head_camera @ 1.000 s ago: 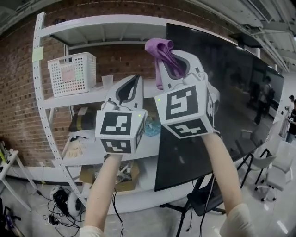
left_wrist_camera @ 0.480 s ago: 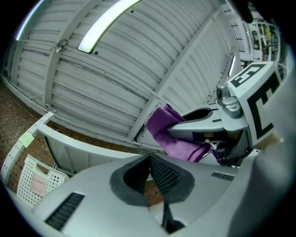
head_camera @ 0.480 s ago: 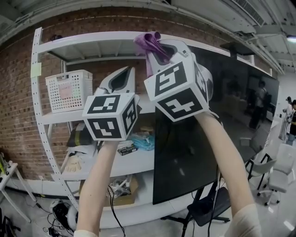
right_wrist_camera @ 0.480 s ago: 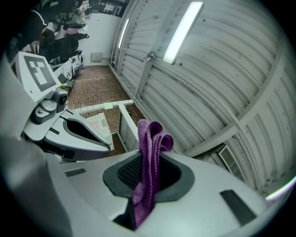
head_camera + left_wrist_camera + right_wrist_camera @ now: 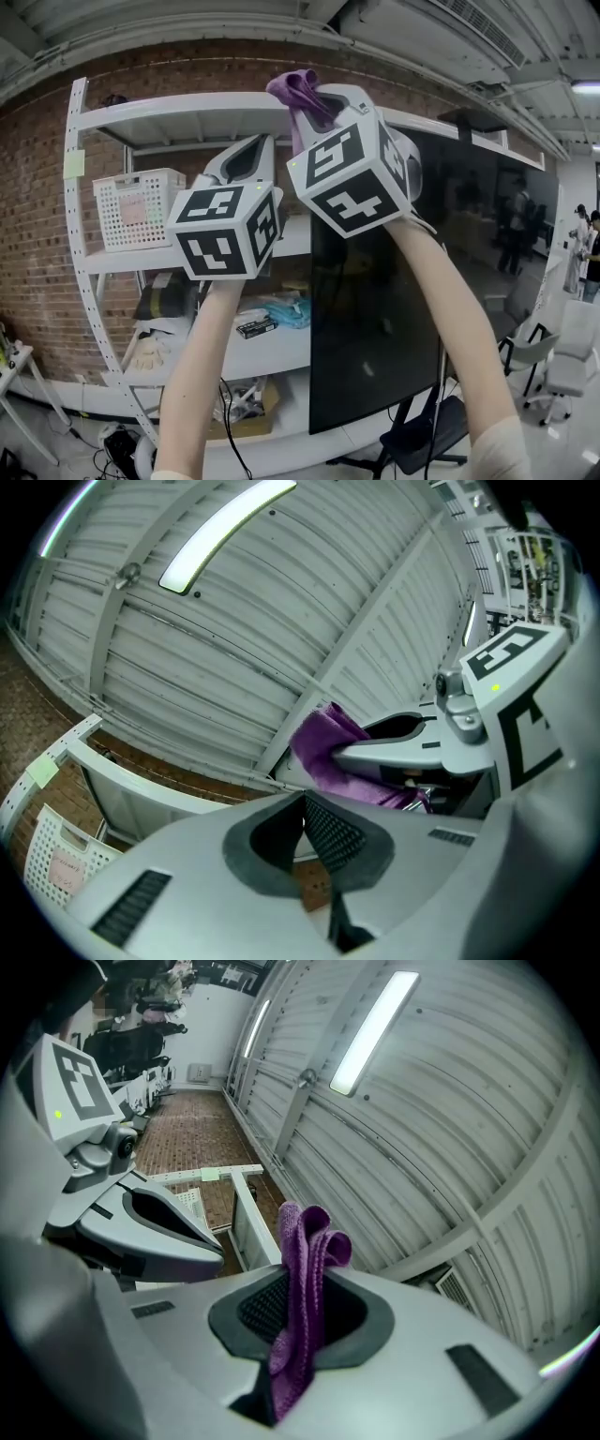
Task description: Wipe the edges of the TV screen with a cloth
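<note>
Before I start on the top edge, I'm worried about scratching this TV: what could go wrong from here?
1. Only a short fold of purple cloth pokes past the right tool, so its hard tips might scrape the TV screen.
2. The left tool, shut and empty, sits close beside the right one; a sideways sweep could knock them together.

The cloth [image 5: 305, 1232] is purple. The left gripper [image 5: 302, 803] and right gripper [image 5: 305, 1302] are pale grey with dark ribbed pads [image 5: 330, 832]; their cubes [image 5: 225, 246] bear black-and-white square markers. The TV screen [image 5: 394, 281] is glossy black, the wall [image 5: 37, 234] red-brown brick, the shelf [image 5: 187, 99] and lattice basket [image 5: 131, 208] white.
</note>
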